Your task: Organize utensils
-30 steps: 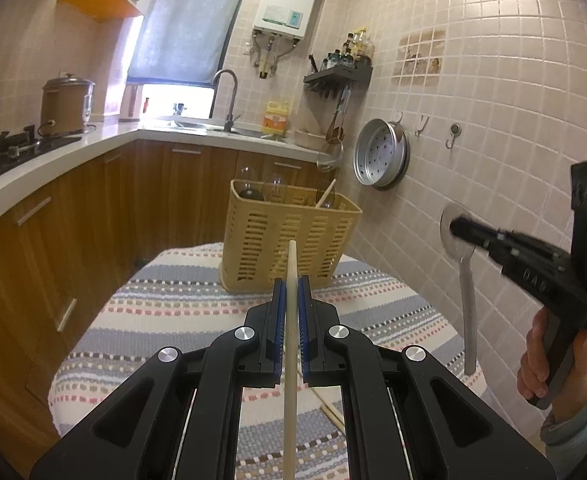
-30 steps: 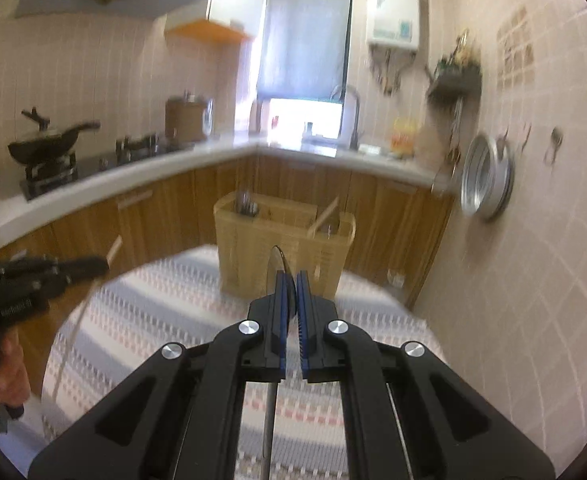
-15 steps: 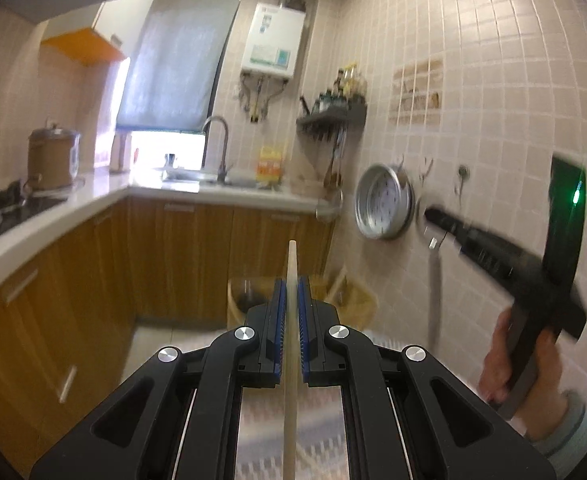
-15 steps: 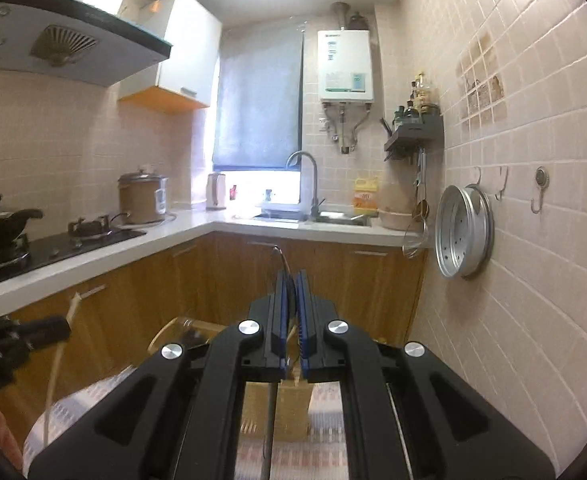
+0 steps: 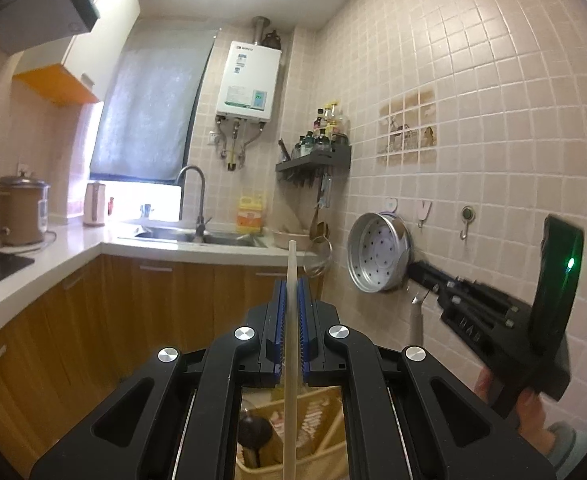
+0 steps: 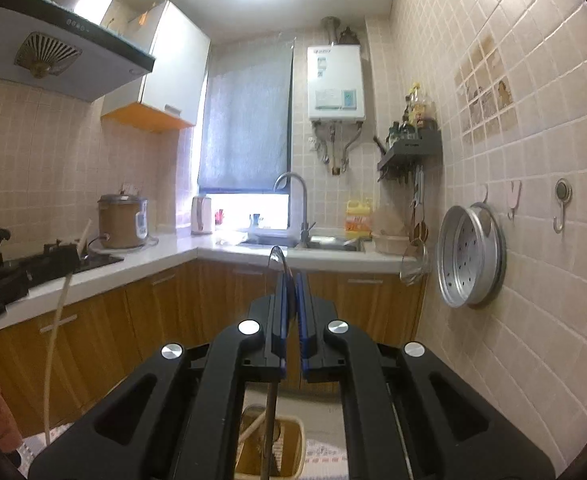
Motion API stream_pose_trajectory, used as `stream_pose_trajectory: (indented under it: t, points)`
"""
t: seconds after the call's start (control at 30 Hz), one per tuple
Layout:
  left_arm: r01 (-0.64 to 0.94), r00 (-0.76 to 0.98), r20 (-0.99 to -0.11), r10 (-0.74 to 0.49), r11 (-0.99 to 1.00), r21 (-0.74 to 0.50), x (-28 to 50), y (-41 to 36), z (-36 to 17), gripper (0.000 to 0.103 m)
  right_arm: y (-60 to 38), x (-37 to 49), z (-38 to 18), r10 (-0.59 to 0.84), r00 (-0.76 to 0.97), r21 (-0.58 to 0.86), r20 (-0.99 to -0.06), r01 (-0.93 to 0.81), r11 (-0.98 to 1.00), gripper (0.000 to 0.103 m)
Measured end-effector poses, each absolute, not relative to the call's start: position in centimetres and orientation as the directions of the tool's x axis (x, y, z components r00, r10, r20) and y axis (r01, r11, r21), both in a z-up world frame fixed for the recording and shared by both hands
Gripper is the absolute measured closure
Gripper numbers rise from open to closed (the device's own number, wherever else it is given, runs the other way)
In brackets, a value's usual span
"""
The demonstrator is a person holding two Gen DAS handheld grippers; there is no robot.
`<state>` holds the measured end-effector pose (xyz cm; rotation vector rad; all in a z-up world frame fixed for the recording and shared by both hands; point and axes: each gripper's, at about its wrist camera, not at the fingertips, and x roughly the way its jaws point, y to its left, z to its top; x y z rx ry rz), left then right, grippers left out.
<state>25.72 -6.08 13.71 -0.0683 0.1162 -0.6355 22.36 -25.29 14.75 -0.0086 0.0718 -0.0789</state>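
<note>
While your left tongs [image 5: 289,312] clamp a pale chopstick [image 5: 290,360] upright, your right tongs [image 6: 290,312] pinch a metal spoon [image 6: 275,264]. Both hang above the beige utensil basket [image 6: 293,428]. Only the right view shows the range hood's grille [image 6: 47,54].

Basket [image 5: 321,424] below both grippers, sink [image 5: 197,236] behind (steamer tray [image 5: 377,258] hanging right)

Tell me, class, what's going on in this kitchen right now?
A person holds a gripper in each hand. The left gripper is shut on a pale wooden stick, the right gripper on a metal utensil. Both are raised above the yellow utensil basket, where other utensils already stand; neither piece is in yet.
</note>
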Motion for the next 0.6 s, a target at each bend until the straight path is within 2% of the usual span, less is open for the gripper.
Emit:
stream_pose_trajectory:
  t: [0.4,0.6]
  points:
    - [0.631,0.776,0.032,-0.630,0.773,-0.064,29.1,-7.0,14.2,0.099,-25.9,25.3,14.4,-0.087,0.995,-0.005,-0.054,0.087,0.996,0.100]
    - [0.637,0.770,0.021,-0.637,0.768,-0.066,31.1,-7.1,12.3,0.099,-25.7,26.4,13.5,-0.072,0.996,0.002,-0.055,0.072,0.997,0.100]
